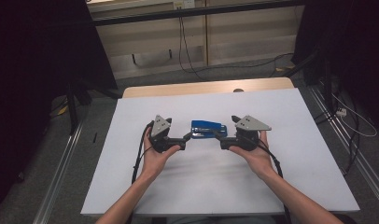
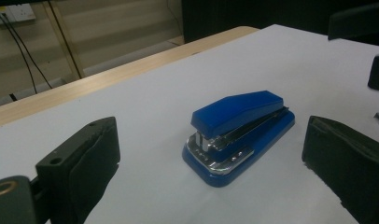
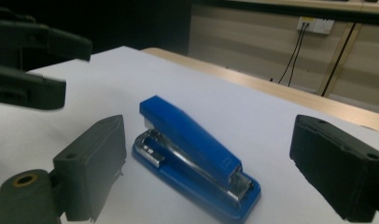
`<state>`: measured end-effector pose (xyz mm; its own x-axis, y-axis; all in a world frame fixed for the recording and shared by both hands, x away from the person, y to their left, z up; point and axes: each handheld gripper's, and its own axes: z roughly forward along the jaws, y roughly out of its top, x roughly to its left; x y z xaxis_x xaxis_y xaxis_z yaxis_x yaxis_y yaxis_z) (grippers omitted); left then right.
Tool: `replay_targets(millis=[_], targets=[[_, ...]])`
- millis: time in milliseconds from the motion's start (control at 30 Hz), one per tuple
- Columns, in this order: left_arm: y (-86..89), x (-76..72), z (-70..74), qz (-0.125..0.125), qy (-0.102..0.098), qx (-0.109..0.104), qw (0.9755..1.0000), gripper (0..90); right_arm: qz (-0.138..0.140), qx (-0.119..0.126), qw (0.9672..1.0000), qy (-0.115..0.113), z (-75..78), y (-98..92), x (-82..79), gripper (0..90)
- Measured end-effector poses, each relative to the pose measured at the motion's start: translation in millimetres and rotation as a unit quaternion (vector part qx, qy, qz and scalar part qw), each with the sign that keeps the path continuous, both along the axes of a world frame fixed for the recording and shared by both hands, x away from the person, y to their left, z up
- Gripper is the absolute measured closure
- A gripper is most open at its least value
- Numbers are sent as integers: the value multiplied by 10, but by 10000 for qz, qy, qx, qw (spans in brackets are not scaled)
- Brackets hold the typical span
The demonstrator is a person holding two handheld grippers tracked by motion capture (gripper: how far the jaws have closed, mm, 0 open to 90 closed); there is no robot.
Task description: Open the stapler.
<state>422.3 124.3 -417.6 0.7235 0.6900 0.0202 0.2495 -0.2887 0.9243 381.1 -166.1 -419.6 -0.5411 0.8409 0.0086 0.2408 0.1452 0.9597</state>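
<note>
You are working in a lab or test room set up for recording. Your bench [image 1: 211, 186] is a wooden top under a plain white sheet, standing on grey carpet [image 1: 33, 186]. Black curtains [image 1: 33, 56] close off both sides, metal rails [image 1: 61, 172] run along the floor, and cables [image 1: 185, 46] hang from a wall socket [image 3: 313, 24] against the pale panelled wall.

Bare forearms, black left gripper [image 1: 187, 136], black right gripper [image 1: 217, 136], grey three-cornered plates, black trailing cables
</note>
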Motion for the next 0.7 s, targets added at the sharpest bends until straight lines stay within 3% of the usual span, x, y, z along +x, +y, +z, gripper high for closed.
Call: replay_targets(millis=[233, 467, 700], targets=[[-1, 156, -14, 115, 62, 18, 9999, 54, -60, -41, 10000, 34, -24, 17, 79, 99], [-31, 374, -22, 187, 108, 257, 9994, 51, 121, -67, 9999, 80, 30, 79, 183, 131], [-15, 509, -47, 296, 146, 210, 9992, 51, 138, -125, 9998, 114, 3, 139, 295, 204]])
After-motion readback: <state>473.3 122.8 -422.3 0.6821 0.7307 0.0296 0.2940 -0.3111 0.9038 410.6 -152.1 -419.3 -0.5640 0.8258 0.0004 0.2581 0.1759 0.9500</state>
